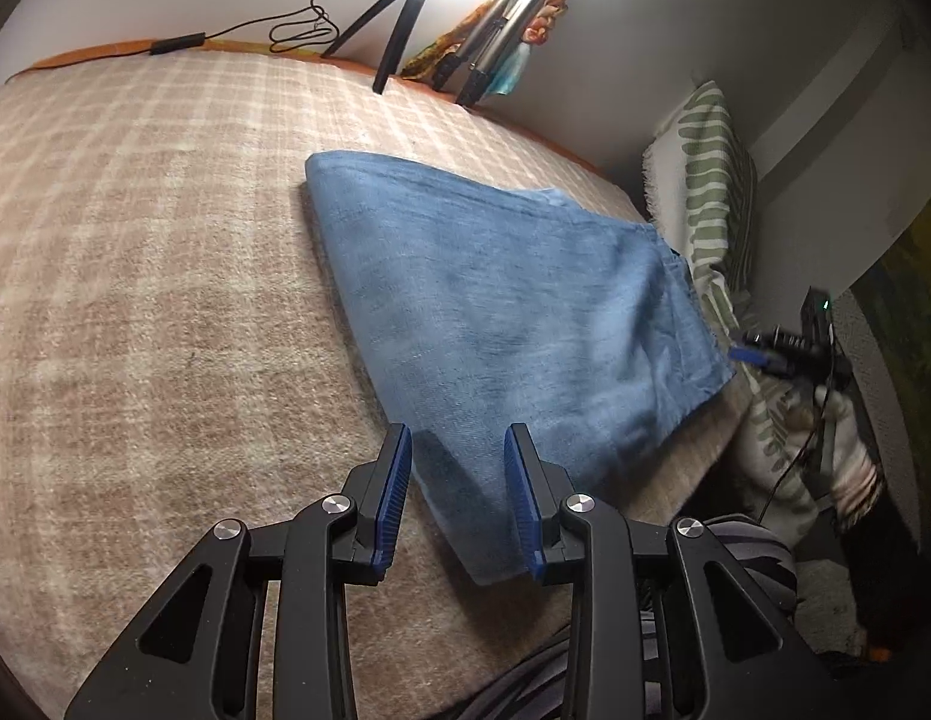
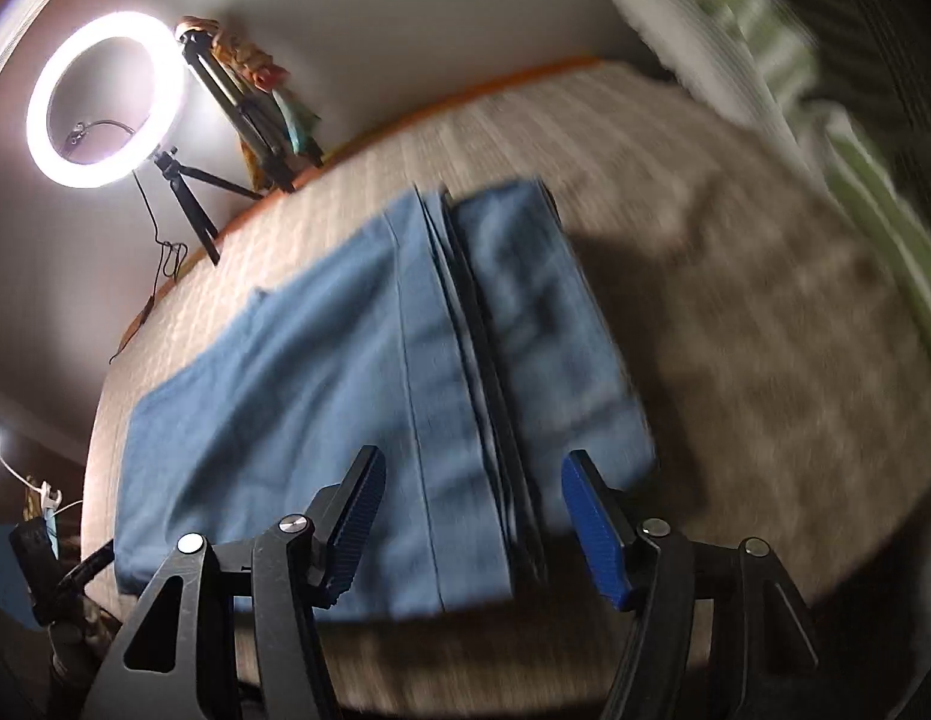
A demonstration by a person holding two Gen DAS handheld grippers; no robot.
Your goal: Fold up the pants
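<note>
- We have the left gripper (image 1: 458, 444) low over the near corner of the pants (image 1: 501, 324), jaws released and narrow; denim lies under the gap, pads not pressing on it.
- Pants sit on the bed (image 1: 135, 276), folded into a long blue slab: soft washed denim, one rounded fold edge at the far end, raw edges toward the striped pillow (image 1: 714, 192).
- Bed cover is a coarse beige plaid weave, so we expect decent friction and little sliding.
- We judge the step as between folds: one fold is laid, the next grasp is pending.
- Right gripper (image 2: 474, 480) hovers over the stacked layer edges (image 2: 489, 396), jaws released wide, nothing held; view is blurred.
- Next move needs both grippers to pinch all layers at the near edge.
</note>
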